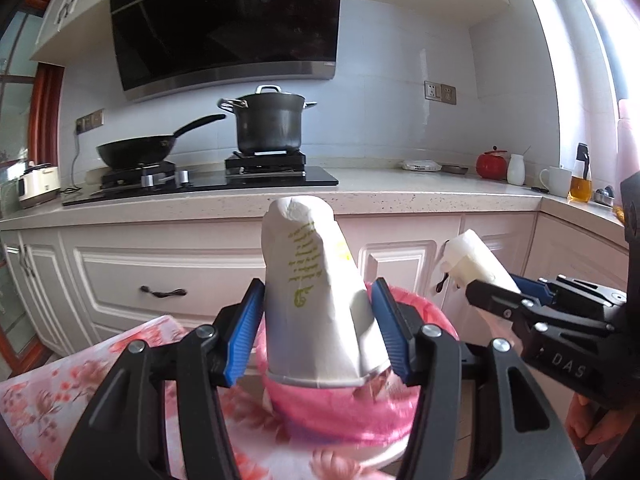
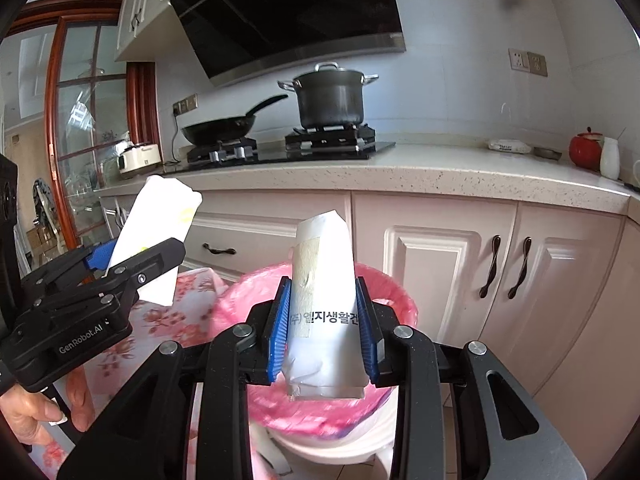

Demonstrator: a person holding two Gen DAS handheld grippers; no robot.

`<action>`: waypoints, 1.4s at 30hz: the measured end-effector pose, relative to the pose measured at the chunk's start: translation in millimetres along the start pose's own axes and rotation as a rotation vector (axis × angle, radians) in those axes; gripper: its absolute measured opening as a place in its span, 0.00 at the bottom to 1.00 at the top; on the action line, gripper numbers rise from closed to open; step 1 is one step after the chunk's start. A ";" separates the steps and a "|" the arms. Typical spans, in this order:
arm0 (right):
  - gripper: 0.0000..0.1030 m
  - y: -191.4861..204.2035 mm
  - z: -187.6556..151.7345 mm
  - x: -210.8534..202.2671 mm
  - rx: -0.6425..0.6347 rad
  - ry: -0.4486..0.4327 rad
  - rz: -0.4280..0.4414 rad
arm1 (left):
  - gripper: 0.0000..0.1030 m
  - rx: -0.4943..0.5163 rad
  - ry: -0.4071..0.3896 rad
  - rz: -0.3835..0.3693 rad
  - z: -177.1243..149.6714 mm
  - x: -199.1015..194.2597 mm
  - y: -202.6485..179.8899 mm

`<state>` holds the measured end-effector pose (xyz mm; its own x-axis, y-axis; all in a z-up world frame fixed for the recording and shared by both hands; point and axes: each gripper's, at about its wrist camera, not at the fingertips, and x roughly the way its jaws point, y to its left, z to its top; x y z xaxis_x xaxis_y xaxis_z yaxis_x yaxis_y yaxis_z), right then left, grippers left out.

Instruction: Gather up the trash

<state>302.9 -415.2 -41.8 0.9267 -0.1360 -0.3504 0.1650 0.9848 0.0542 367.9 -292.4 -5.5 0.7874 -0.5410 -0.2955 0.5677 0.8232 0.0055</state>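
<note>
My left gripper (image 1: 318, 330) is shut on a crushed white paper cup (image 1: 310, 288) with green print, held bottom up over a white bin lined with a pink bag (image 1: 352, 412). My right gripper (image 2: 324, 328) is shut on a white packet (image 2: 324, 300) with black Korean print, held over the same pink-lined bin (image 2: 396, 300). Each gripper shows in the other's view: the right one (image 1: 496, 292) with its packet (image 1: 476, 256), the left one (image 2: 132, 264) with its cup (image 2: 160, 232).
A table with a pink floral cloth (image 1: 60, 392) stands left of the bin. Behind are white cabinets (image 2: 440, 264) and a counter with a stove, a wok (image 1: 136, 152), a pot (image 1: 268, 124), a red jar (image 1: 491, 164) and mugs.
</note>
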 end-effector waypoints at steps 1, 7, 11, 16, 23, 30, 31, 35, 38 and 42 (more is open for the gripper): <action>0.30 -2.8 0.5 6.8 0.002 0.005 0.001 | 0.52 -0.004 0.002 -0.006 0.8 8.3 0.1; 0.30 -16.1 3.1 49.5 -0.010 0.023 0.006 | 0.53 -0.045 0.027 -0.053 -3.7 60.7 6.7; 0.42 -22.4 3.7 74.5 -0.006 0.037 0.036 | 0.69 -0.038 0.043 -0.070 -13.5 84.5 10.9; 0.47 -29.8 1.2 97.0 0.010 0.065 0.034 | 0.80 -0.075 0.043 -0.022 -23.2 91.9 30.1; 0.53 -19.2 7.7 73.8 0.007 0.053 0.042 | 0.95 -0.088 0.020 0.069 -21.3 51.1 60.6; 0.78 16.7 21.8 -6.8 -0.041 0.013 0.016 | 0.95 -0.052 -0.023 0.132 2.3 -31.3 55.9; 0.81 21.7 23.5 -21.8 -0.042 0.006 0.012 | 0.95 -0.050 -0.030 0.134 5.9 -41.6 54.1; 0.82 38.8 26.7 -72.5 -0.039 0.017 -0.006 | 0.95 -0.061 -0.048 0.122 17.4 -95.8 45.2; 0.82 50.3 20.0 -100.6 -0.042 0.035 -0.043 | 0.95 -0.082 -0.043 0.154 18.6 -129.9 39.2; 0.82 58.6 0.0 -128.4 0.009 0.051 -0.060 | 0.96 -0.093 -0.032 0.199 7.9 -170.3 30.3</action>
<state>193.6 -340.1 6.3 0.8966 -0.1890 -0.4004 0.2230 0.9740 0.0396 252.9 -176.7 52.6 0.8896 -0.3704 -0.2672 0.3771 0.9258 -0.0276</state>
